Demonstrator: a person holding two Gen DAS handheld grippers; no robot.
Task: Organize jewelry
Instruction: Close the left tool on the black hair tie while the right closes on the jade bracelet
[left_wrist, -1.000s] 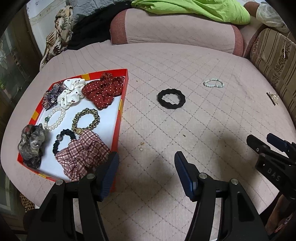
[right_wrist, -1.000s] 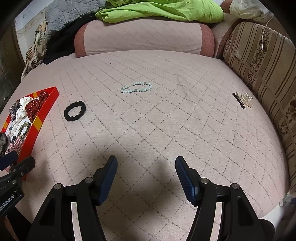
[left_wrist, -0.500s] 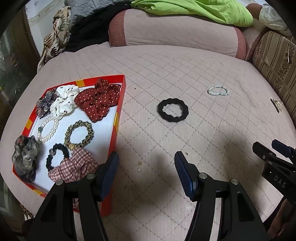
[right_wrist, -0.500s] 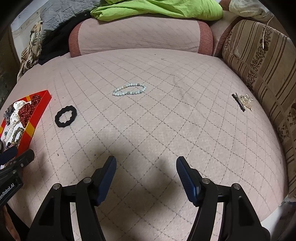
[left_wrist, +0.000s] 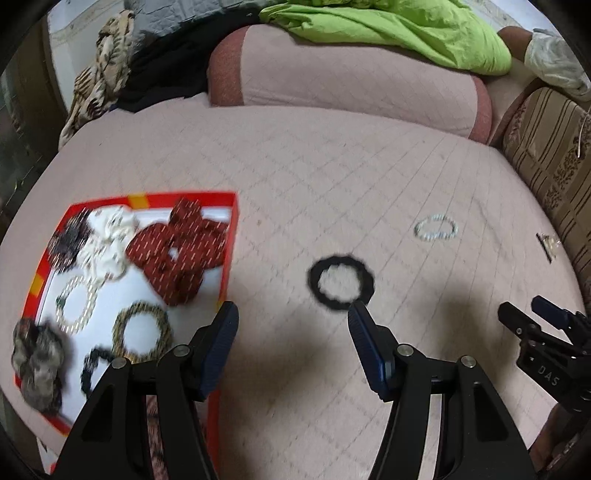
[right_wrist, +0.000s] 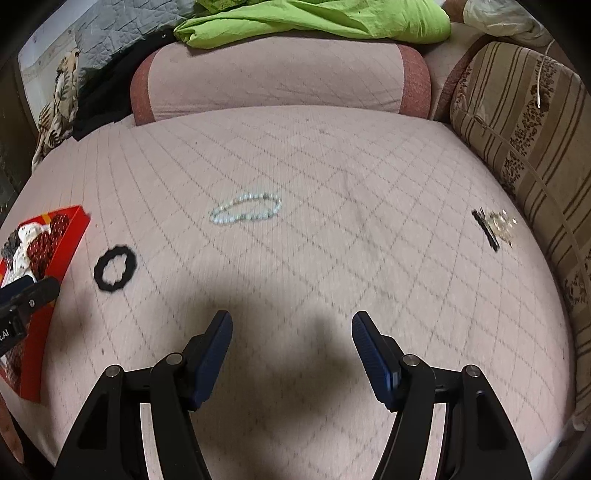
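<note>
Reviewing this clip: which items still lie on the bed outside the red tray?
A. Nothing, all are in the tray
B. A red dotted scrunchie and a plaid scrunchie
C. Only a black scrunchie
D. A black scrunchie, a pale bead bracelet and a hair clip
D: the black scrunchie, bead bracelet and hair clip all lie on the quilt, apart from the red tray.

Both wrist views look down low across the same quilted bed (left_wrist: 332, 166), sharing the black scrunchie (right_wrist: 114, 268).

Home bedroom: quilted bed (right_wrist: 332, 155), bolster pillow (right_wrist: 280, 81).
</note>
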